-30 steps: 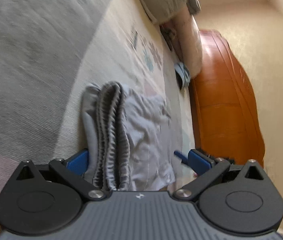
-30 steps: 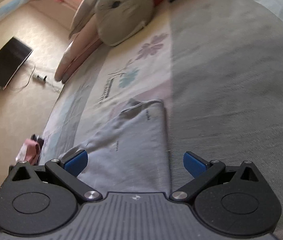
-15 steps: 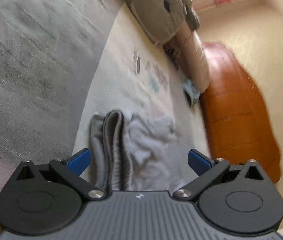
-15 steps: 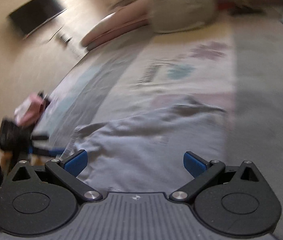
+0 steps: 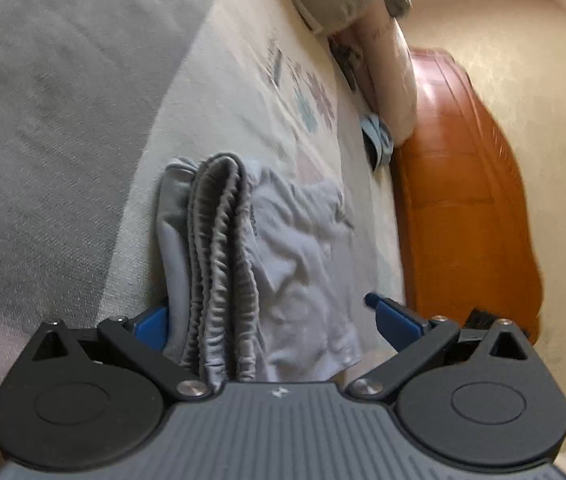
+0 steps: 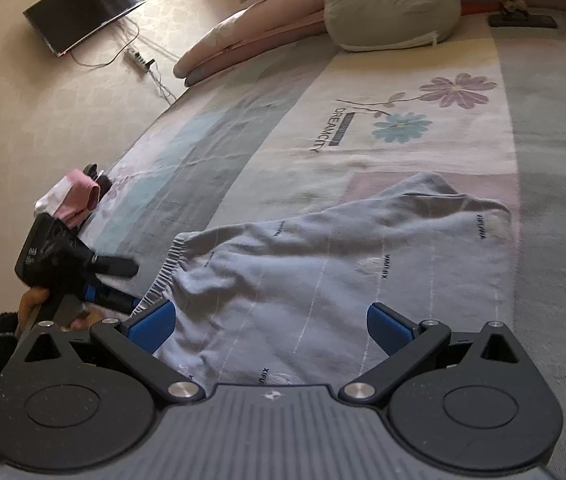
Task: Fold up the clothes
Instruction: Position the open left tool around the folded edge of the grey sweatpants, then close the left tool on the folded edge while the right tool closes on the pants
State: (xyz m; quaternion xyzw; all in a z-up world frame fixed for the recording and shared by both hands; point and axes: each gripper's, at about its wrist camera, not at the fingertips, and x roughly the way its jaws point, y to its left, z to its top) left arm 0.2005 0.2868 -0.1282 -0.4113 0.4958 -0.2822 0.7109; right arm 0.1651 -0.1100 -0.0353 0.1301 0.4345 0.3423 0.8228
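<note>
Grey shorts [image 6: 323, 280] lie on the bed [image 6: 243, 128], with both your tongs spread over them.

Your left tongs [image 5: 273, 316] stand wide apart, the ribbed waistband [image 5: 223, 264] bunched upright between the blue pads and just beside the left pad [image 5: 151, 324]; nothing is pinched. Your right tongs [image 6: 271, 322] are spread as well, above the flat, wrinkled cloth, which fills the gap between the pads. In the right wrist view your other tool shows at 9 o'clock by the waistband edge, with a pink garment [image 6: 77, 196] beyond it at the bed's side. A grey pillow [image 6: 391, 8] sits at 12 o'clock, past the flower print [image 6: 435, 104]. In the left wrist view a wooden bed frame [image 5: 463, 200] runs along 3 o'clock.
</note>
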